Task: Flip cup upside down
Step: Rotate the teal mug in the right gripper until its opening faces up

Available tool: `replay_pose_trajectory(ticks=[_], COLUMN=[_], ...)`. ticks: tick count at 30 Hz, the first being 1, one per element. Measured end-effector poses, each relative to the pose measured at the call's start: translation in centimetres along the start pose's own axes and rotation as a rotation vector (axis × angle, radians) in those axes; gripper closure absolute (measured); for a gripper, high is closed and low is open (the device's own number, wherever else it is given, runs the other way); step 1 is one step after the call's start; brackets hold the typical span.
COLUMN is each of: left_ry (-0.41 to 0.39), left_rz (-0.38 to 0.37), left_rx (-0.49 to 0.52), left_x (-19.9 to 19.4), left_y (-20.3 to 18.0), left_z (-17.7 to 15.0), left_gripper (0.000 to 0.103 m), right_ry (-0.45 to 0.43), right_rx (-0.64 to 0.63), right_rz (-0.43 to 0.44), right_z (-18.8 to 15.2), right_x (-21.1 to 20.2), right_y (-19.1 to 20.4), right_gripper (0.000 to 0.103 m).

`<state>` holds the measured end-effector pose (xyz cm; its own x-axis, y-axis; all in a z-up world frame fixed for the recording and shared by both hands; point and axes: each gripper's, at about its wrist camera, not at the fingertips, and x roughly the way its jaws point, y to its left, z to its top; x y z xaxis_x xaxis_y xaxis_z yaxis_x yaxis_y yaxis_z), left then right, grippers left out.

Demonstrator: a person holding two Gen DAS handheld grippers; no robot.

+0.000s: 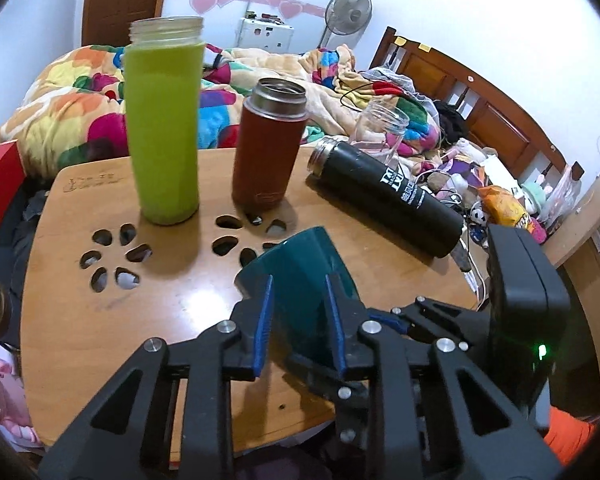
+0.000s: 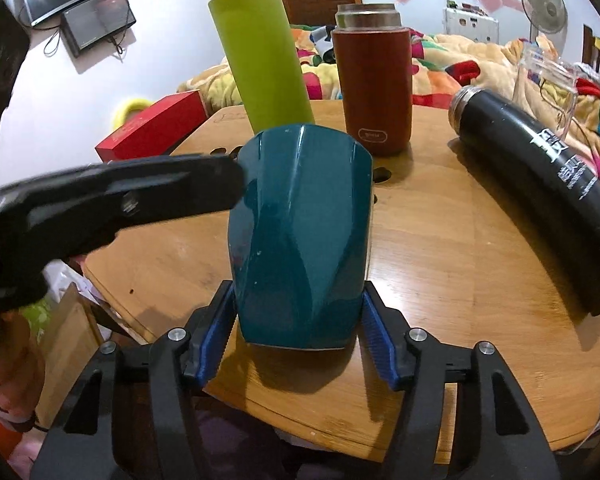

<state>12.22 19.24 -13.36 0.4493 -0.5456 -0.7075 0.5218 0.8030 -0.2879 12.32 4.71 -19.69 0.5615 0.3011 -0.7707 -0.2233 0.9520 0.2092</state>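
Note:
The teal faceted cup stands mouth-down near the front edge of the round wooden table. My right gripper straddles its lower end, blue pads a little apart from the cup walls, so it is open. My left gripper has its blue pads closed against the cup. Its black finger reaches in from the left and touches the cup's upper side in the right wrist view.
On the table stand a tall green bottle and a brown-red flask, both open. A black flask lies on its side to the right, a clear glass jar behind it. Flower-shaped holes pierce the tabletop. A bed lies beyond.

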Motion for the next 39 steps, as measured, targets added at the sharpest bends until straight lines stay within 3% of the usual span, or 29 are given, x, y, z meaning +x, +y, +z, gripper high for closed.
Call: replay_pose_trajectory(ticks=[17, 39], left_ry=[-0.003, -0.028], left_rz=[-0.022, -0.040], left_rx=[-0.025, -0.029], left_x=[0.8, 1.3], left_y=[-0.3, 0.6], left_z=[0.6, 1.9], left_gripper=[0.086, 0.094], right_ry=[-0.039, -0.077], right_rx=[-0.081, -0.077], right_rz=[-0.100, -0.089], right_z=[-0.9, 0.2], right_x=[-2.2, -3.8], right_y=[0.2, 0.5], right_gripper=[0.047, 0.048])
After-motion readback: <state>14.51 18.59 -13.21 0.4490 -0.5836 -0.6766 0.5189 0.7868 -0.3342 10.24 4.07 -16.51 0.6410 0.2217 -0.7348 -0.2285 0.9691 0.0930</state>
